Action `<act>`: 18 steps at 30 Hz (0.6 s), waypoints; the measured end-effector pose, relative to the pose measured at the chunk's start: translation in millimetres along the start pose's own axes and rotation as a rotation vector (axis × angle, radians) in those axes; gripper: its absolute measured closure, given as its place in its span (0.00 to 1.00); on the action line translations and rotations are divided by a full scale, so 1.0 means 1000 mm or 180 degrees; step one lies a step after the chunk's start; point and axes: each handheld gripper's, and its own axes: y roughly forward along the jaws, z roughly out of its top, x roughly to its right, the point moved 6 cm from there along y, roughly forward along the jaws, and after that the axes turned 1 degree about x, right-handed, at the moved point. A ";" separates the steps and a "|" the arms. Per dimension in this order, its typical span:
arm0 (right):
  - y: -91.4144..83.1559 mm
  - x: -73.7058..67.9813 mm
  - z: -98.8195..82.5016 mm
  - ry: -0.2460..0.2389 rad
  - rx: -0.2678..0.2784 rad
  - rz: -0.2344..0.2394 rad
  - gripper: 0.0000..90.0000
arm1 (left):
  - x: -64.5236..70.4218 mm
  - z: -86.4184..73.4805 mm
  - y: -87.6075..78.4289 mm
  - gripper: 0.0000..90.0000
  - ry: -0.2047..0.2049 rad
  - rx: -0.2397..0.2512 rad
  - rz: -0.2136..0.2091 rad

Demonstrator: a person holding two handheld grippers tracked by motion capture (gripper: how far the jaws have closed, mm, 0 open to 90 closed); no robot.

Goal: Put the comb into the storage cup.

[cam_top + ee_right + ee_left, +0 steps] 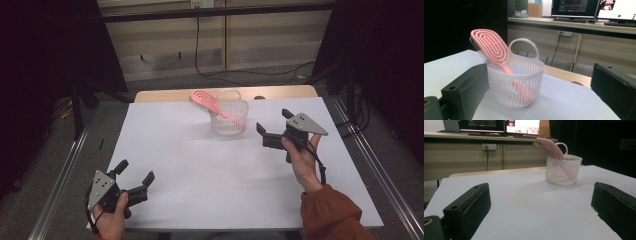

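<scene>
A small white slatted basket (229, 120) (563, 171) (517, 85) with a loop handle stands at the far middle of the white table. A pink hairbrush (207, 101) (550, 147) (492, 51) stands in it handle down, its head leaning out over the rim. My right gripper (274, 127) (536, 95) hovers open just right of the basket, jaws pointing at it with nothing between them. Near the table's front left corner, my left gripper (135, 171) (539, 215) is held open and empty, far from the basket.
The white table top (200, 170) spreads between the grippers and the basket. A wooden strip (165, 95) runs along its far edge. Desks with monitors (574, 8) stand behind, and cables trail on the floor (240, 75) beyond the table.
</scene>
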 end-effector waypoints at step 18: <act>-0.045 -0.002 -0.017 -0.0071 -0.0014 -0.0065 0.03 | 0.000 0.001 -0.001 0.03 -0.0027 0.0026 -0.0007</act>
